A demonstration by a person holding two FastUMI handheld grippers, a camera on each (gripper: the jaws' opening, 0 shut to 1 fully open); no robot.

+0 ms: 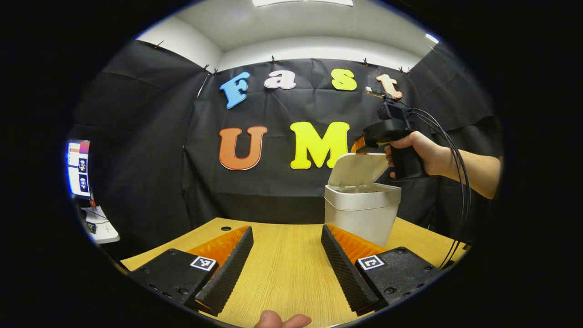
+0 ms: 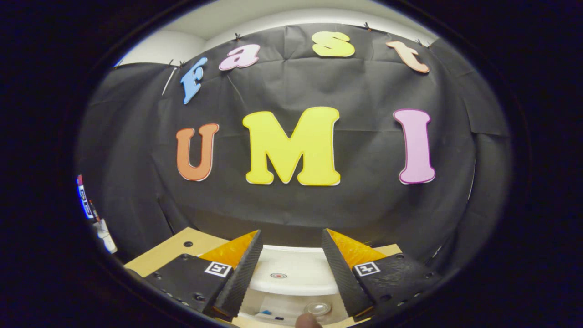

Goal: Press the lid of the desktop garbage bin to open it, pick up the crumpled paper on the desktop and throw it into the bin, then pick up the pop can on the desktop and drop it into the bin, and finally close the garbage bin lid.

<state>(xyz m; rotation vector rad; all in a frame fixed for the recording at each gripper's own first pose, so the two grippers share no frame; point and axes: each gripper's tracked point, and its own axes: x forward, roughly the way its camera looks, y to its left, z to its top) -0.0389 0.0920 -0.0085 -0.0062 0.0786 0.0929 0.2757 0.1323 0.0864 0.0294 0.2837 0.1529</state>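
Left gripper sits low over the wooden desktop, fingers spread wide w/ nothing between them; a fingertip of the holding hand peeks in at the bottom edge. Just past its right finger stands the white desktop garbage bin, lid tipped up on its hinge, mouth open.

Right gripper hangs above the bin w/ fingers apart and empty. Between them, in the right gripper view, the raised lid shows its inner face, and below it, inside the bin, something round and shiny that looks like the pop can's top, plus pale stuff beside it, prob the crumpled paper – too dim to be sure. In the left gripper view the right gripper is seen just behind the lid's top edge, held by a hand.

Judging by that, both items look binned and the step in hand is closing the lid. Best done by bringing the right gripper's fingertips onto the lid's upper edge and pushing fwd and down along the hinge arc, steady not jabbing, till it latches. Bin is light plastic & may slide or tip, so press downward more than sideways
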